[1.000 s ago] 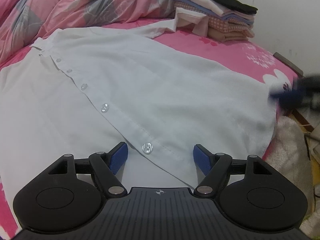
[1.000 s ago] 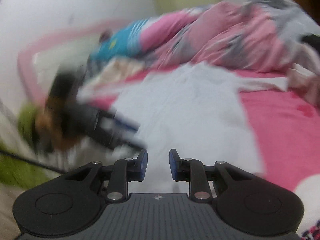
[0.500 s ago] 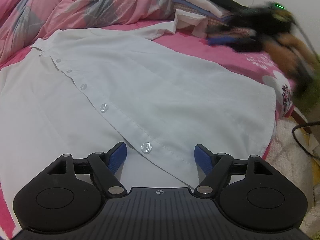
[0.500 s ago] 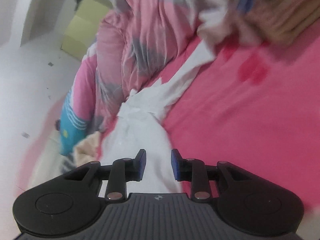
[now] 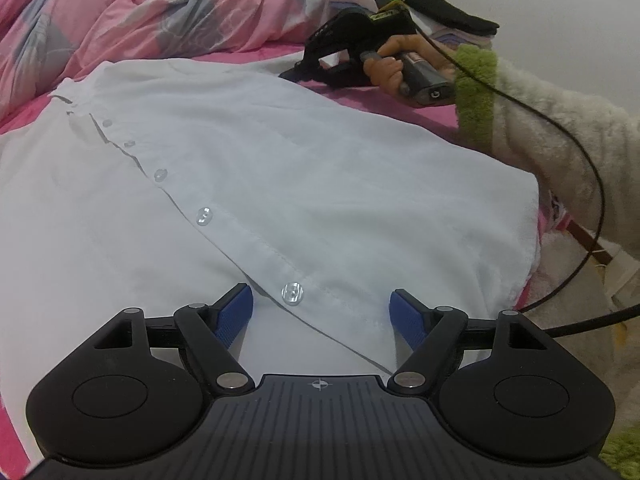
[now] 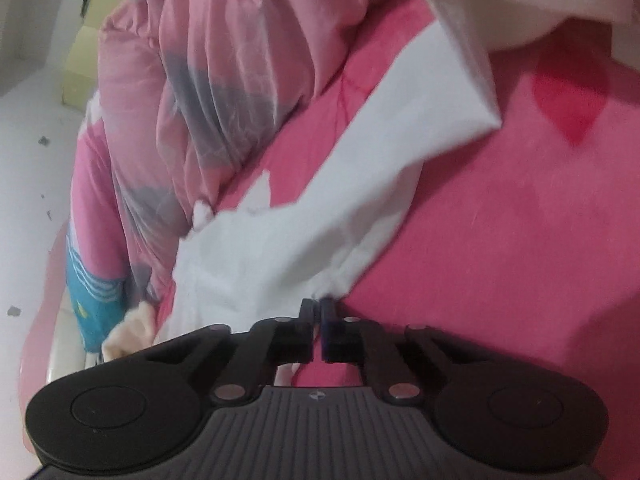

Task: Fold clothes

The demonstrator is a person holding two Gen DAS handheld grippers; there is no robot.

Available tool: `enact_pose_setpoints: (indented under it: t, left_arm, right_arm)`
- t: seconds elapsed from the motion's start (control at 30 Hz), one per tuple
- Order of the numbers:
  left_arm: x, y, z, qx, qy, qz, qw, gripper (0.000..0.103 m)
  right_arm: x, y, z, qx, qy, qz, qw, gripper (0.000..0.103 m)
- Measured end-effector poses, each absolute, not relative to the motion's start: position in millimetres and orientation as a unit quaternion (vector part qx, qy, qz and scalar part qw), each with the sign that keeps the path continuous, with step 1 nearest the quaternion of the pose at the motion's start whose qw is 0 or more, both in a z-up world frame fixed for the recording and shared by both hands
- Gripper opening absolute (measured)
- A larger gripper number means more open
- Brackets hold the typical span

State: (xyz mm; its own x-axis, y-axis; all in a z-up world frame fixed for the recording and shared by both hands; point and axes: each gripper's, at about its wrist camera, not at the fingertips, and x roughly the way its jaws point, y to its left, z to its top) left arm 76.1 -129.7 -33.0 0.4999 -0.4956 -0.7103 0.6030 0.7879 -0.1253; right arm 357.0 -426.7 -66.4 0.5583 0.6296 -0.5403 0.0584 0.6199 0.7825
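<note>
Within the last second the right gripper [image 6: 319,312] had swung across to the far sleeve [image 6: 400,152] and pinched it, ready to fold inward, while the left gripper [image 5: 321,312] hovered spread over the shirt [image 5: 280,168] lying flat on the bed [image 6: 520,240].

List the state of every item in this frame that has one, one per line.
White shirt: spread flat on the bed, buttoned, not yet folded.
Shirt sleeve: stretched out, pinched where it meets the shirt body.
Right gripper: shut on the shirt fabric.
Left gripper: open, above the shirt hem, holding nothing.
Stack of clothes: folded, piled.
Quilt: crumpled.
</note>
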Motion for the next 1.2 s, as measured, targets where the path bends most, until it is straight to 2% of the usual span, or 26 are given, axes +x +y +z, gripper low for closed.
enact_pose_setpoints:
  t: [0.13, 0.27, 0.47, 0.53, 0.63, 0.87, 1.07, 1.2]
  left_arm:
    - [77.3, -127.0, -33.0, 0.068, 0.388, -0.329, 0.858, 0.076]
    - [78.5, -125.6, -32.9, 0.071, 0.39, -0.335, 0.855, 0.076]
    - [76.4, -126.2, -32.1, 0.08, 0.389, -0.335, 0.854, 0.076]
    - [75.6, -125.7, -31.7, 0.082, 0.389, -0.336, 0.854, 0.076]
    - [76.3, -124.3, -31.5, 0.083, 0.389, -0.336, 0.854, 0.076]
    - [81.6, -125.5, -29.6, 0.067, 0.394, -0.327, 0.856, 0.077]
    - [81.6, -119.2, -21.5, 0.043, 0.385, -0.323, 0.863, 0.076]
    - [77.1, -113.7, -9.0, 0.04, 0.361, -0.32, 0.875, 0.076]
  right_arm:
    - [363.6, -430.3, -43.3, 0.356, 0.4, 0.175, 0.826, 0.0]
    - [373.5, -417.0, -20.9, 0.249, 0.375, 0.162, 0.878, 0.0]
    - [380.0, -377.0, -37.6, 0.062, 0.377, 0.141, 0.914, 0.002]
    - [366.2, -385.6, -31.4, 0.061, 0.368, 0.138, 0.918, 0.003]
    - [303.3, -424.8, 9.4, 0.092, 0.342, 0.128, 0.926, 0.012]
    - [156.5, -516.2, 104.6, 0.165, 0.28, 0.105, 0.94, 0.013]
    - [-47.1, -580.4, 233.8, 0.078, 0.146, -0.089, 0.982, 0.014]
    - [-118.4, -576.5, 269.4, 0.022, 0.146, -0.155, 0.977, 0.014]
